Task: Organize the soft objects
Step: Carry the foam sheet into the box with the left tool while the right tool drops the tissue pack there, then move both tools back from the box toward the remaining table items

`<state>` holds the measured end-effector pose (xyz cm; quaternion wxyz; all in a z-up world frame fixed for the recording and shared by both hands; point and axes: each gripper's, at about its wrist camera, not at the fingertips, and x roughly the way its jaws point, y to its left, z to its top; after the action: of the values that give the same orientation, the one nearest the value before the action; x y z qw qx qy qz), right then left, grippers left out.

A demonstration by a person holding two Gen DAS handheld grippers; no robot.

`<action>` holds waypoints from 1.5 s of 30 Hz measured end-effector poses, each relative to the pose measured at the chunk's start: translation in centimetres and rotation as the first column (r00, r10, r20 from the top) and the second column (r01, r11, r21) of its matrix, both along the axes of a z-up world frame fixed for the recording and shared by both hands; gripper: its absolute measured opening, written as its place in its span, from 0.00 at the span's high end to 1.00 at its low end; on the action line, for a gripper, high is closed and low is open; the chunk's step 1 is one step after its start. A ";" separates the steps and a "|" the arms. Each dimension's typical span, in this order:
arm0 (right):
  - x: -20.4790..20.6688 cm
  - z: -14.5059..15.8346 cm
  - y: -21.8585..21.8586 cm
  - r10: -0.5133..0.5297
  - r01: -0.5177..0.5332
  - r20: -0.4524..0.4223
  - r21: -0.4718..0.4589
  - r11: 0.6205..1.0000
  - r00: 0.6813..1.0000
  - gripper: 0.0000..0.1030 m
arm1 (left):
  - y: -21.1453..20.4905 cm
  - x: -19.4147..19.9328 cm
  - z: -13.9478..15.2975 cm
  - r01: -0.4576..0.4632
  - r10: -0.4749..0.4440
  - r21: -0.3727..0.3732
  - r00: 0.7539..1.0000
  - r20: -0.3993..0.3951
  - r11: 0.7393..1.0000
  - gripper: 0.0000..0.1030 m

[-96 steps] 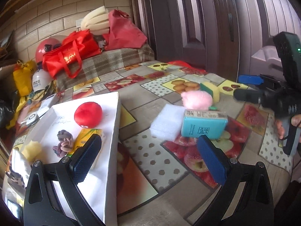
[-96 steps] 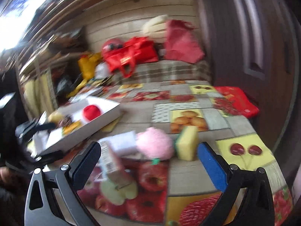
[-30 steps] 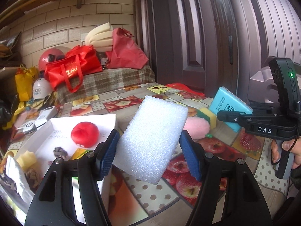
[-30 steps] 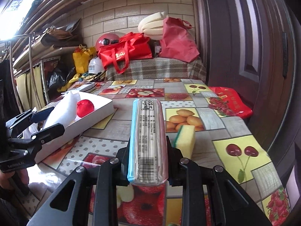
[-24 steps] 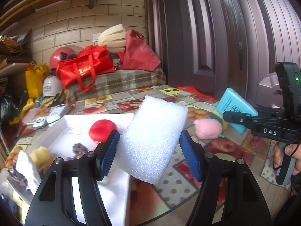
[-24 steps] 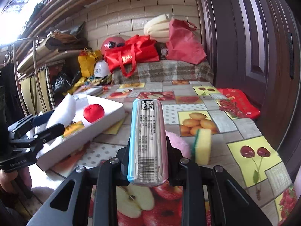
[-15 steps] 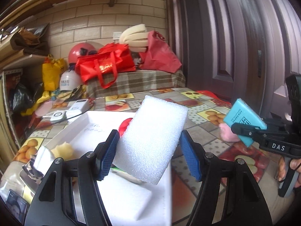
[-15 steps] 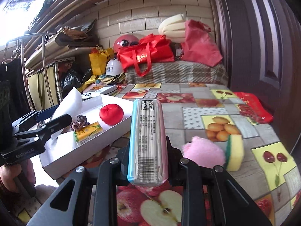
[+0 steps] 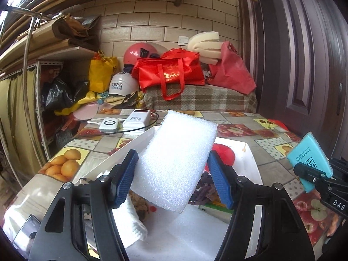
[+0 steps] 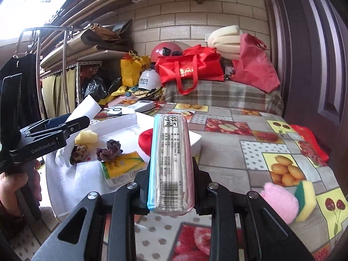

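Observation:
My left gripper (image 9: pixel 174 178) is shut on a white foam block (image 9: pixel 176 161) and holds it over the white tray (image 9: pixel 250 158). The block also shows in the right wrist view (image 10: pixel 86 107). My right gripper (image 10: pixel 170 187) is shut on a blue-and-pink tissue pack (image 10: pixel 170 161), held above the tray's right edge; the pack also shows in the left wrist view (image 9: pixel 308 163). The tray (image 10: pixel 121 119) holds a red ball (image 10: pixel 144 140), a yellow sponge piece (image 10: pixel 86 137), knotted rope toys (image 10: pixel 109 150) and a yellow-green packet (image 10: pixel 124 167). A pink puff (image 10: pixel 278 202) and a yellow-green sponge (image 10: pixel 305 200) lie on the table at right.
The table (image 10: pixel 250 152) has a fruit-patterned cloth. A power bank (image 9: pixel 139 119) and a white charger (image 9: pixel 108 125) lie at its far left. Red bags (image 9: pixel 171 74), helmets and foam pile up behind. A dark door (image 9: pixel 304 65) stands at right.
Both grippers have swung left with their loads, from over the table's middle to over the tray. The pink puff and sponge stay on the table.

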<state>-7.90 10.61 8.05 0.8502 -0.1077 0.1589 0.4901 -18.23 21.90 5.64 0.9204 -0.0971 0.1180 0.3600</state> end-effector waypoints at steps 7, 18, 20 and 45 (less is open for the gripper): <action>-1.4 0.2 3.8 0.063 -0.063 0.025 0.024 0.998 0.998 0.74 | 2.8 -0.9 -0.5 -0.074 0.078 -0.115 0.996 0.036 0.991 0.35; -2.0 0.1 10.3 0.112 -0.110 0.063 -0.041 0.993 0.992 0.73 | 4.1 -0.7 -0.8 -0.087 0.093 -0.168 0.995 0.033 0.982 0.35; -2.0 -0.2 11.3 0.123 -0.117 0.059 -0.085 0.989 0.991 0.73 | 4.1 -0.8 -0.8 -0.090 0.096 -0.167 0.995 0.032 0.982 0.33; -1.7 0.2 9.9 0.067 -0.066 0.065 -0.013 0.998 0.996 0.00 | 3.4 -2.1 -0.3 -0.131 0.143 -0.129 0.985 0.091 0.983 0.00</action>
<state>-9.57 20.50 8.29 0.8376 -0.1336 0.1300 0.5135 -20.34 25.25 5.29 0.8904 -0.1791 0.0867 0.4094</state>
